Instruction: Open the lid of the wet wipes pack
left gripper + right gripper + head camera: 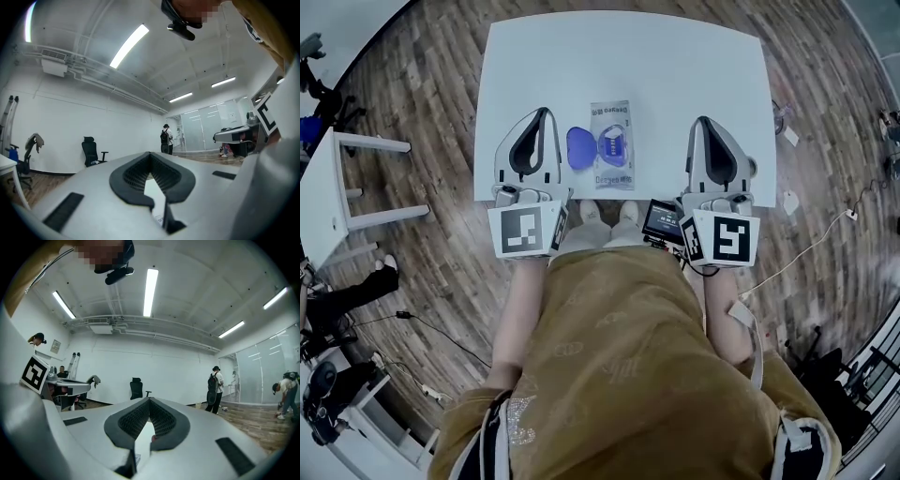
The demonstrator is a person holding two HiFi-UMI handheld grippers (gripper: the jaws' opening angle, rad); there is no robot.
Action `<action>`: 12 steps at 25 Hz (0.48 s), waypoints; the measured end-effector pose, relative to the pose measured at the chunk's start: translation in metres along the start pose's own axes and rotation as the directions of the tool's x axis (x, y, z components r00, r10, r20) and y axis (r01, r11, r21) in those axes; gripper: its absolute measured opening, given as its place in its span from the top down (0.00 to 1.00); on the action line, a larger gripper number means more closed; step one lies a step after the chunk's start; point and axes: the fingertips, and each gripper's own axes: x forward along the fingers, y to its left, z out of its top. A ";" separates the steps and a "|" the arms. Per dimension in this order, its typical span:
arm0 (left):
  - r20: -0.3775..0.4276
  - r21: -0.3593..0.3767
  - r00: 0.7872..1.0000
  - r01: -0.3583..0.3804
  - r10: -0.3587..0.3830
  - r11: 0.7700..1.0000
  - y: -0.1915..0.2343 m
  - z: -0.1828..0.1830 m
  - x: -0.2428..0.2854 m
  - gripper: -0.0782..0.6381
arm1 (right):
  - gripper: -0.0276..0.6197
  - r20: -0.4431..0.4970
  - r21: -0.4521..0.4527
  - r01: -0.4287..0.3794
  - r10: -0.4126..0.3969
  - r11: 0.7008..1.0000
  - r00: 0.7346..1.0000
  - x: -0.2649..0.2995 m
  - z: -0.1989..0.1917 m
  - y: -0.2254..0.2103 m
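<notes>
wipes pack (613,146) lies between left gripper (546,112) and right gripper (703,121), its lid (578,148) open; both grippers' jaws closed, empty.

The person wears a mustard-brown top (619,347) with a faint repeated motif, possibly embroidered, and light shoes (628,212). A white cable (752,330) runs beside the right arm. The left gripper (546,112) and right gripper (701,120) are pale grey shells with black ribbed pads. Each carries a white cube with black square markers, and a small dark screen (661,221) is mounted by the right one.
</notes>
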 end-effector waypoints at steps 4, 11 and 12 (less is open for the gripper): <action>0.019 -0.008 1.000 -0.013 0.013 1.000 0.004 0.005 0.000 0.89 | 0.95 0.008 -0.011 -0.012 0.012 1.000 1.000 0.004 0.003 0.004; 0.000 -0.024 1.000 -0.030 0.030 0.999 0.012 0.002 0.001 0.89 | 0.95 -0.013 -0.010 -0.019 0.019 1.000 1.000 0.010 -0.001 0.009; -0.003 -0.025 1.000 -0.030 0.030 0.999 0.012 0.001 0.001 0.89 | 0.95 -0.014 -0.009 -0.021 0.021 1.000 1.000 0.010 -0.002 0.009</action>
